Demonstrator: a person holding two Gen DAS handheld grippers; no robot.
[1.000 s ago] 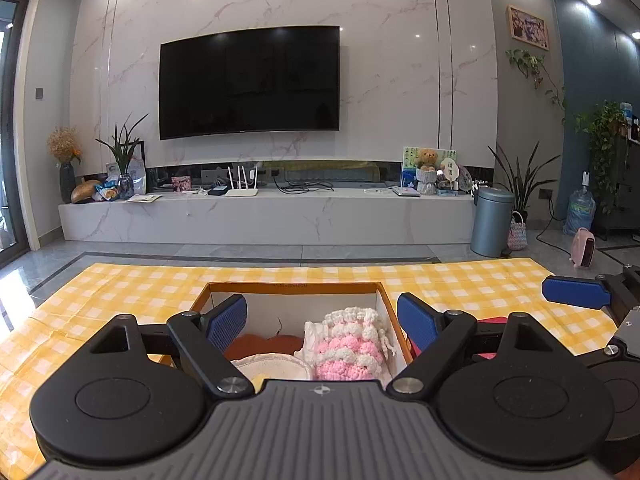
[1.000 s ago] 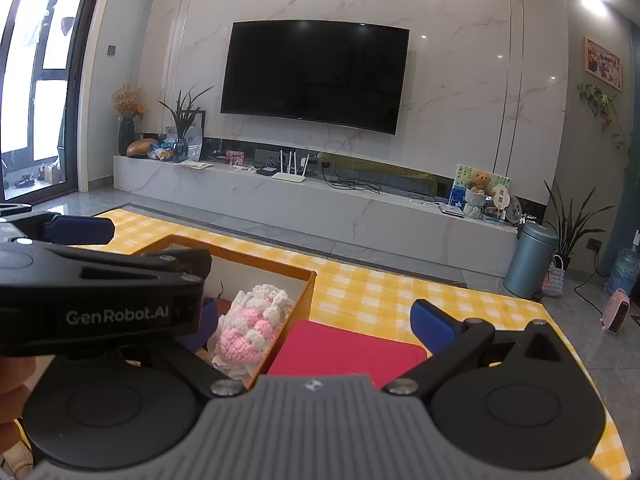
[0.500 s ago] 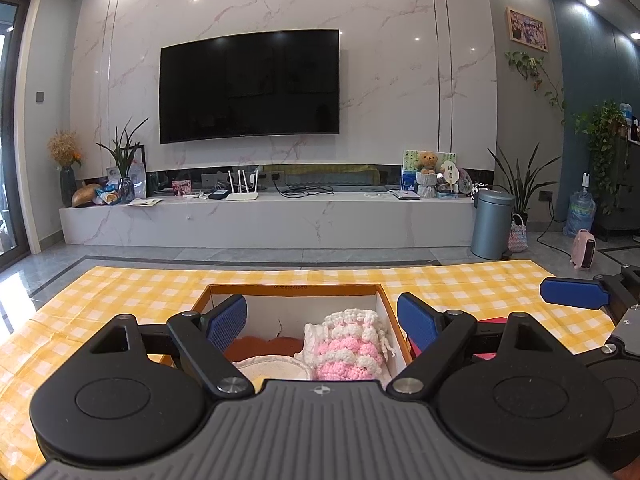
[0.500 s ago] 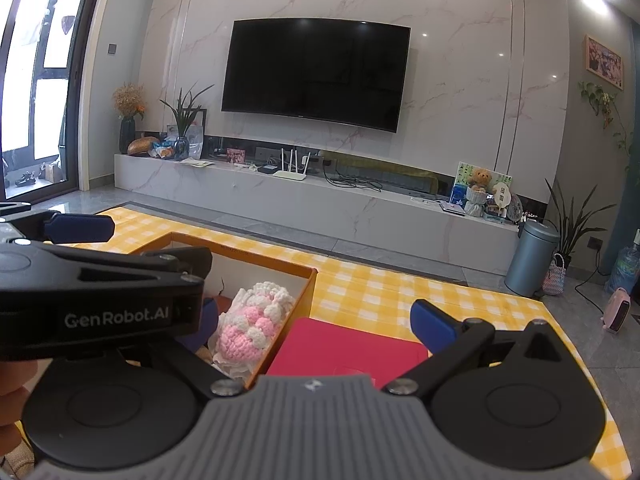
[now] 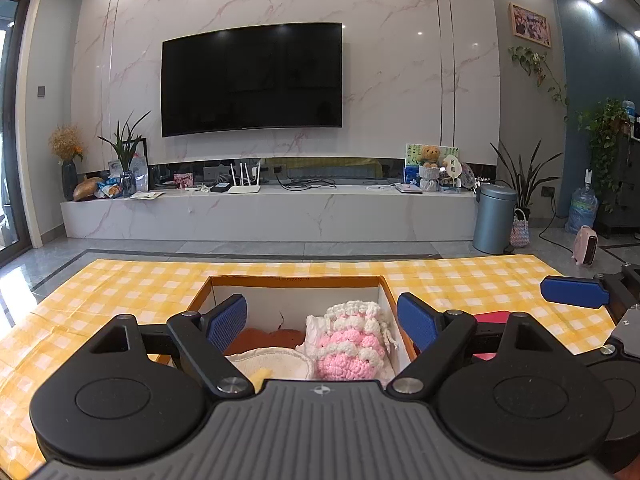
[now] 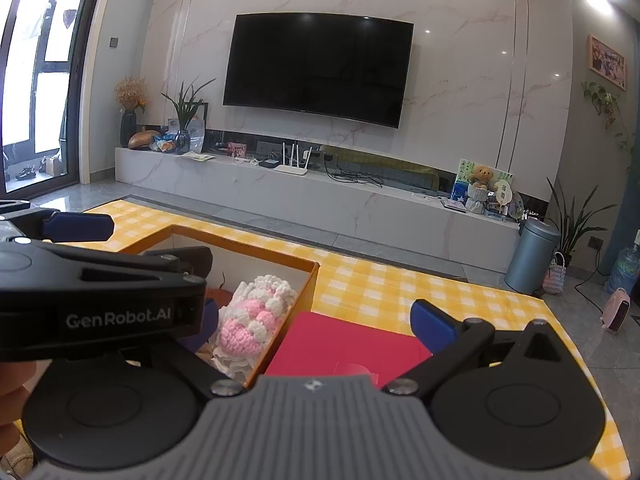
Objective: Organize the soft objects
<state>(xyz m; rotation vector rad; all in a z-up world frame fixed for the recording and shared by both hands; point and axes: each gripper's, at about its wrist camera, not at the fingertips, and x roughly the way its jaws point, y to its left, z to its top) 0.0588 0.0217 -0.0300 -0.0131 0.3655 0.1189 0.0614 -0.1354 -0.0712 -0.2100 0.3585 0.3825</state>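
— How do the claws stand?

— The left gripper (image 5: pixel 322 322) is spread wide with nothing between its blue pads (image 5: pixel 226 322). It hangs over the near end of the box (image 5: pixel 296 280). The right gripper (image 6: pixel 320 320) is also spread and empty. Only its right pad (image 6: pixel 434 326) shows clearly, since the left gripper's black body crosses in front of the other one.

— And the soft things?

— The knit piece (image 5: pixel 352 340), pink and white, lies in the box just ahead of the left gripper, nearer its right pad and against the box's right wall. Beside it, to the left, sit a cream piece (image 5: pixel 272 362) and an orange-brown one (image 5: pixel 272 336) behind that. From the right wrist the knit piece (image 6: pixel 256 312) lies left of the gap, inside the box wall (image 6: pixel 298 300).

— What is under the right gripper?

— A red pad (image 6: pixel 352 346), flat on the checked cloth (image 6: pixel 400 292), touching the box's outer right side. Beyond the table stands a TV (image 5: pixel 252 80) on a marble wall.
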